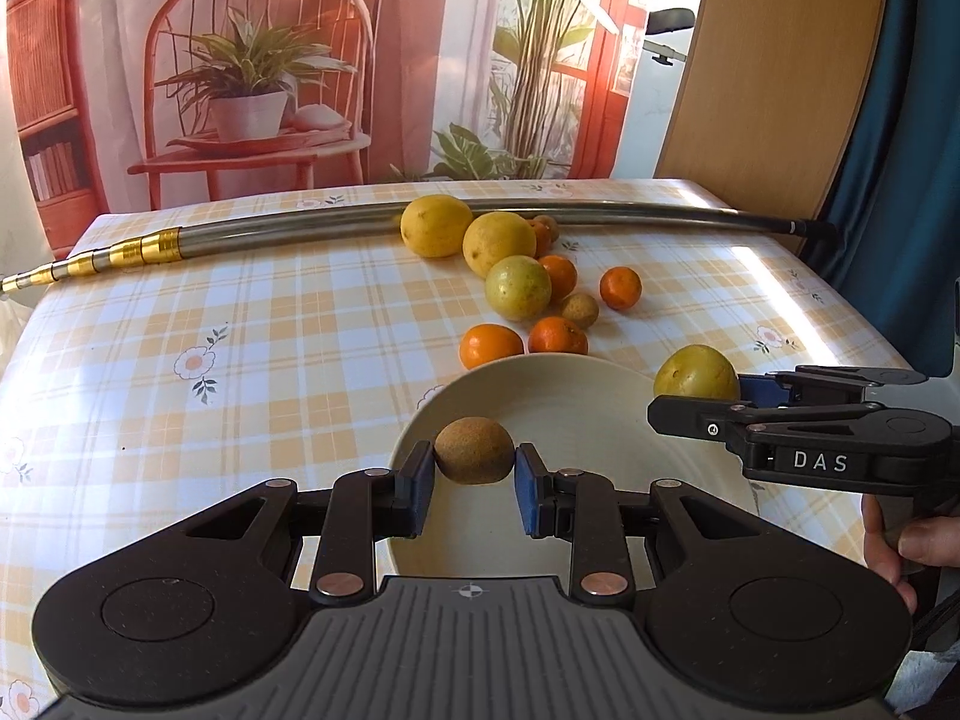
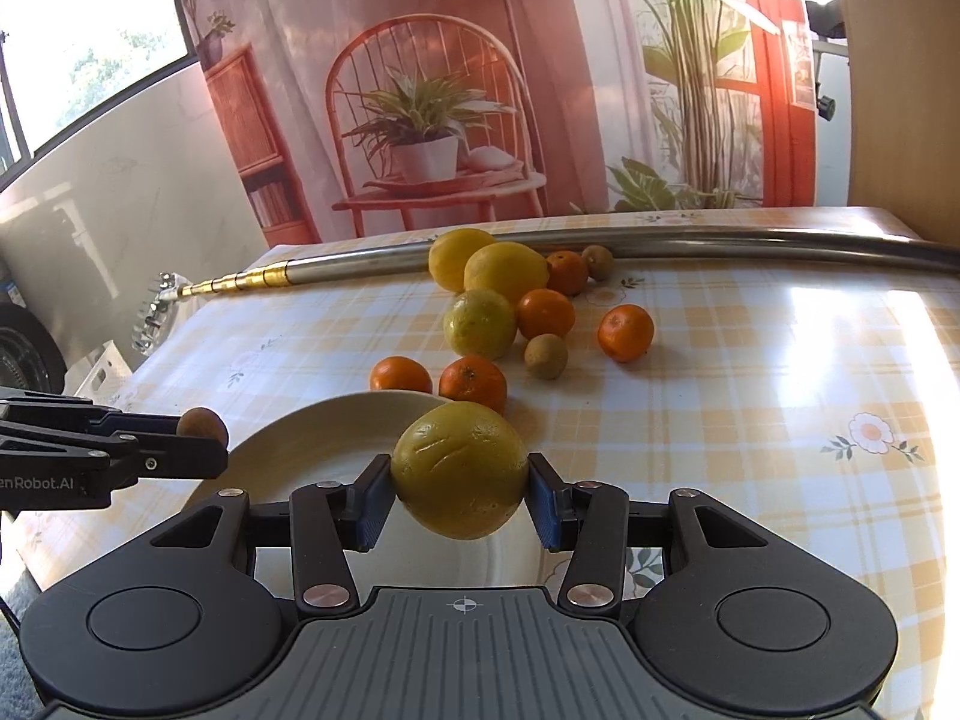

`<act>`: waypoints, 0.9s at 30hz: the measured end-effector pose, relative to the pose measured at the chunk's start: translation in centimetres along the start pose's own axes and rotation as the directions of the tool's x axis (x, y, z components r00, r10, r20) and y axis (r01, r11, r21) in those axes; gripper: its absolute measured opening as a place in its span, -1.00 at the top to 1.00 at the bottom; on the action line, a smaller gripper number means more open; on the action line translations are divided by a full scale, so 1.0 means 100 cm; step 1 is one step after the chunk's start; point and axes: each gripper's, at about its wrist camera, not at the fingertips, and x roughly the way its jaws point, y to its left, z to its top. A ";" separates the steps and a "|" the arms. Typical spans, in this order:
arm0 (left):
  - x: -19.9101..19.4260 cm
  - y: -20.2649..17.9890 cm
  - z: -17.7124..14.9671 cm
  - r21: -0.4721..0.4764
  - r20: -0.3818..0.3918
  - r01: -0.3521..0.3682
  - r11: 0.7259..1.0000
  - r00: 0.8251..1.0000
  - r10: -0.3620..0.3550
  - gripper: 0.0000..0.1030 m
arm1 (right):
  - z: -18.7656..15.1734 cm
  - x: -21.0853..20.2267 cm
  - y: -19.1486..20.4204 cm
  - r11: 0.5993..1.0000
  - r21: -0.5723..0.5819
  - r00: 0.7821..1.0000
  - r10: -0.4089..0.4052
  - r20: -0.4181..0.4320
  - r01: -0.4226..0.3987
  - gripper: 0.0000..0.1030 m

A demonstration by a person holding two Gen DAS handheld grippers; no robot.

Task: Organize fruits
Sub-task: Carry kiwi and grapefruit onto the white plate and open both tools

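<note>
While sunlight falls across a checked, flower-printed tablecloth (image 1: 240, 324), the left gripper (image 1: 474, 483) clamps a brown kiwi (image 1: 474, 450) between its blue pads above a cream plate (image 1: 570, 396). The right gripper (image 2: 461, 495) grips a scarred yellow-green citrus fruit (image 2: 461, 468) over the plate's right edge; a person's fingers (image 1: 900, 540) show on its handle. Beyond the plate, loose fruit lies on the cloth: two lemons (image 1: 437, 225), a greenish citrus (image 1: 518, 288), several mandarins (image 1: 491, 345) and two more kiwis, one (image 1: 580, 309) among the mandarins. A telescopic metal pole (image 1: 270, 234) with gold collars lies across the far side of the table, touching the rear lemon.
</note>
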 end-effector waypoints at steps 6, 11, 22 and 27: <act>0.012 -0.005 -0.013 0.029 -0.034 -0.016 0.999 0.999 0.017 0.41 | -0.001 0.007 0.007 0.999 -0.033 1.000 0.018 -0.020 -0.019 0.16; 0.018 -0.009 -0.019 0.047 -0.052 -0.021 0.999 0.998 0.024 0.41 | -0.006 0.013 0.007 0.999 -0.026 0.998 0.021 -0.051 -0.022 0.16; 0.023 -0.011 -0.021 0.056 -0.062 -0.046 0.997 0.997 0.050 0.41 | -0.008 0.018 0.004 1.000 -0.017 0.997 0.024 -0.072 -0.025 0.15; 0.023 -0.011 -0.021 0.058 -0.059 -0.061 0.996 0.996 0.064 0.41 | -0.009 0.019 0.002 1.000 -0.008 0.997 0.017 -0.079 -0.018 0.15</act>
